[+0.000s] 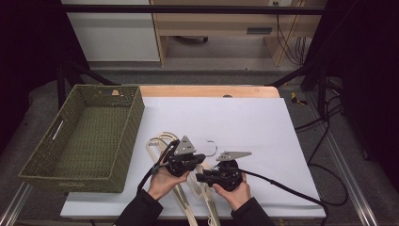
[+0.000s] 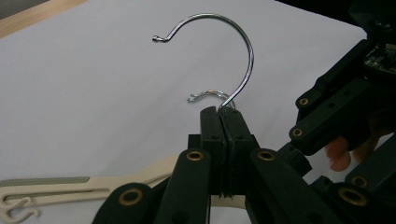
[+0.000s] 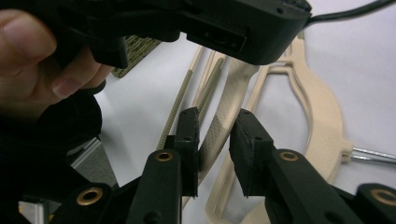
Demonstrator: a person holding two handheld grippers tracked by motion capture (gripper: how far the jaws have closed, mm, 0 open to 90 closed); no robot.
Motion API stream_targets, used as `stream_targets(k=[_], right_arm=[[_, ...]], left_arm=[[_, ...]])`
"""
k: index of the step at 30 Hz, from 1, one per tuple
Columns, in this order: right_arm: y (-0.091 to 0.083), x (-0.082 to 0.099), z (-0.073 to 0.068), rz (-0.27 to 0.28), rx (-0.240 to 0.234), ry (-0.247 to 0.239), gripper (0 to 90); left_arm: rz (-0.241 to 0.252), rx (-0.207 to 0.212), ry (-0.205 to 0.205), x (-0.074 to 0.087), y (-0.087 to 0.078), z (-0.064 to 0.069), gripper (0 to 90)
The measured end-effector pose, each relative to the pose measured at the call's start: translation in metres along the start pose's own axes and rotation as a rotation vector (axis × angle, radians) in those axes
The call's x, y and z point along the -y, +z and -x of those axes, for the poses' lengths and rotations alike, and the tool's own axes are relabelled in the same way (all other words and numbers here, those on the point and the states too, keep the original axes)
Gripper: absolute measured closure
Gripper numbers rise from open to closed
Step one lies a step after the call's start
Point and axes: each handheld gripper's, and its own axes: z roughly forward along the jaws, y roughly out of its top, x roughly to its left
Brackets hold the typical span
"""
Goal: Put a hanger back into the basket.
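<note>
We see two hands working close together near the front edge of the table, which is covered by a white sheet. The left gripper has its fingers pressed flat together, pinching the base of a metal hook that curves up and over above them; a second, smaller hook peeks out just behind the fingertips. These hooks belong to the cream hangers, which lie in a loose pile on the white sheet, spreading from just right of the basket down toward the person's sleeves. In the left gripper view a flat cream arm of one hanger with a ribbed strip runs off to the left along the sheet. The right gripper sits just beside the left one, its fingers narrowly apart and set on either side of a textured cream hanger arm; that arm stands between them, touching or nearly touching the left-hand finger, with a gap showing on the other side, so we cannot call it a firm grip. Beyond it, more cream hanger parts overlap on the sheet. The woven green basket stands on the left of the table, well apart from both grippers.
</note>
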Motion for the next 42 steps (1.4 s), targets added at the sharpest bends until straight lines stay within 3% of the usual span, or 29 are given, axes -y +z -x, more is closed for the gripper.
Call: stream_targets(k=[5,9,13,17,20,23,29,30,33,34,37,40,42], right_arm=[[-0.002,-0.002,0.000,-0.004,-0.015,0.066,77.5],[-0.004,-0.004,-0.001,0.019,-0.037,0.085,80.0],[-0.008,-0.006,-0.003,0.036,-0.041,0.093,82.5],[-0.015,-0.010,-0.005,0.056,-0.093,0.102,86.5],[-0.021,-0.013,-0.006,0.060,-0.092,0.087,86.6],[-0.029,-0.017,-0.006,0.065,-0.112,0.054,86.8],[-0.040,-0.029,-0.011,0.038,-0.133,-0.084,86.7],[-0.040,-0.030,-0.012,0.035,-0.148,-0.101,86.8],[-0.040,-0.029,-0.014,0.021,-0.168,-0.116,86.7],[-0.039,-0.028,-0.014,0.007,-0.170,-0.146,86.8],[-0.039,-0.027,-0.015,-0.011,-0.180,-0.160,86.8],[-0.039,-0.027,-0.016,-0.021,-0.189,-0.170,86.8],[-0.038,-0.027,-0.017,-0.033,-0.198,-0.191,86.8]], left_arm=[[0.018,0.008,-0.008,-0.001,-0.004,0.000,86.9],[0.051,-0.013,0.006,-0.004,-0.015,0.000,67.6],[0.085,-0.009,-0.002,-0.005,-0.030,-0.002,45.2],[0.143,-0.018,-0.011,-0.003,-0.061,-0.007,27.6],[0.154,-0.028,-0.008,0.002,-0.078,-0.009,17.9],[0.134,-0.024,-0.006,0.010,-0.090,-0.009,13.0],[0.080,-0.002,0.019,0.025,-0.095,-0.009,13.3],[0.050,0.003,0.026,0.027,-0.091,-0.010,14.3],[0.019,0.009,0.038,0.028,-0.085,-0.009,17.4],[-0.004,0.016,0.061,0.028,-0.080,-0.008,20.7],[-0.037,0.018,0.080,0.029,-0.074,-0.007,29.6],[-0.065,0.033,0.095,0.031,-0.071,-0.008,39.0],[-0.069,0.054,0.089,0.032,-0.069,-0.008,49.8]])
